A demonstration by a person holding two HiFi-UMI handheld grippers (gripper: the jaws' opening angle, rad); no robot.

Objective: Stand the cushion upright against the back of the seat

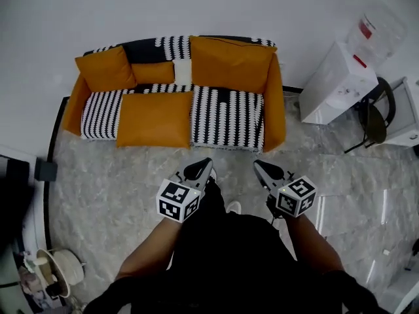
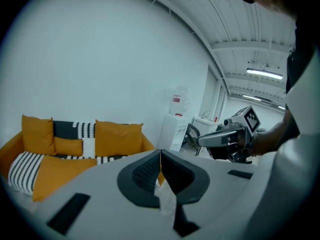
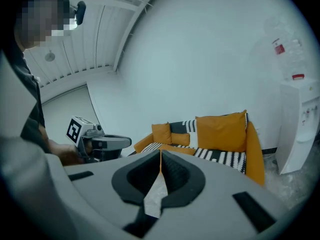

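A large orange cushion (image 1: 154,118) (image 2: 55,171) lies flat on the left half of the striped black-and-white sofa seat (image 1: 226,116). Another large orange cushion (image 1: 229,63) (image 3: 221,131) stands upright against the sofa back on the right. Two smaller orange cushions (image 1: 105,67) (image 1: 154,72) rest at the back left. My left gripper (image 1: 203,169) (image 2: 160,156) and right gripper (image 1: 260,169) (image 3: 160,159) hover side by side over the floor in front of the sofa. Both are shut and hold nothing. Each shows in the other's view: the right gripper (image 2: 225,139), the left gripper (image 3: 100,143).
A white water dispenser (image 1: 337,80) (image 2: 176,129) stands right of the sofa, with a black chair (image 1: 373,116) beside it. Dark furniture (image 1: 16,188) and a small white appliance (image 1: 59,267) sit at the lower left. Grey marble floor (image 1: 98,195) lies between me and the sofa.
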